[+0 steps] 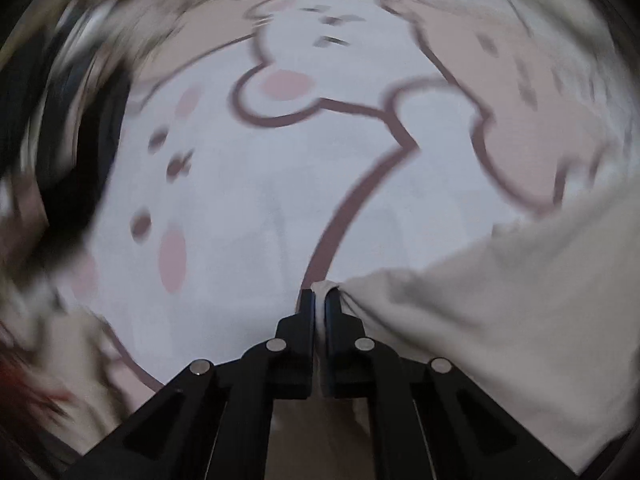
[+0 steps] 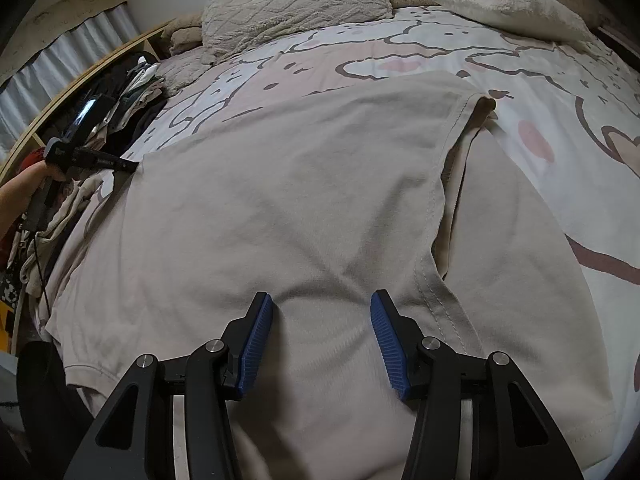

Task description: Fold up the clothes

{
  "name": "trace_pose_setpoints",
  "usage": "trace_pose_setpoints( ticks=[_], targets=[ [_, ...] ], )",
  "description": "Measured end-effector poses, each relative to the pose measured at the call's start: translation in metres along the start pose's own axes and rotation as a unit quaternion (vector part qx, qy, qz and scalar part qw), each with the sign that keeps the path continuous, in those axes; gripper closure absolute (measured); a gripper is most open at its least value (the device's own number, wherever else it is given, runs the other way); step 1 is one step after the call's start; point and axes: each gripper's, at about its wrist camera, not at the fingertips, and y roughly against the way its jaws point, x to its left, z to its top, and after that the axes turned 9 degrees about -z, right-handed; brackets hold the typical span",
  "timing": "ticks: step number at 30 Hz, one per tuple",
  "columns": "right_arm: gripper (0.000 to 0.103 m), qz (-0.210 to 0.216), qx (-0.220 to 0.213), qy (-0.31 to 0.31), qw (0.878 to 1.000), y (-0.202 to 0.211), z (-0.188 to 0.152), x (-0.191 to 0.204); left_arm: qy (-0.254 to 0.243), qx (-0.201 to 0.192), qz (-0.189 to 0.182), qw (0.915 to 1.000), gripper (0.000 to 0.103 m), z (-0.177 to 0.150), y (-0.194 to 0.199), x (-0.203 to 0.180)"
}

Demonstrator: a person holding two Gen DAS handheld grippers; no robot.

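A beige T-shirt (image 2: 280,200) lies spread over the bed, with one part folded over so a hemmed edge runs down its right side. My right gripper (image 2: 322,312) hovers open just above the shirt's near middle, blue pads wide apart and nothing between them. My left gripper (image 1: 319,300) is shut on a pinch of the shirt's edge (image 1: 500,300), which drapes away to its right. In the right wrist view the left gripper (image 2: 132,167) grips the shirt's far left corner, held by a hand (image 2: 36,184). The left wrist view is motion-blurred.
The bedcover (image 2: 560,128) is white and pink with brown cartoon outlines. Two fluffy pillows (image 2: 296,4) lie at the head of the bed. A pile of dark and light clothes (image 2: 128,92) sits along the left side by a wooden rail (image 2: 80,80).
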Motion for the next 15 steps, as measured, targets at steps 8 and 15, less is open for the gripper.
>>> trace_pose_setpoints(
  ticks=[8,15],
  targets=[
    [0.051,0.0,-0.004,0.001,1.0,0.001,-0.002,0.0,0.303,-0.126,-0.235,0.9148,0.099,-0.047,0.033,0.086],
    [0.051,-0.001,-0.004,0.002,1.0,0.001,-0.002,0.001,0.457,-0.212,-0.321,0.8022,0.1,-0.077,0.062,0.134]
  ],
)
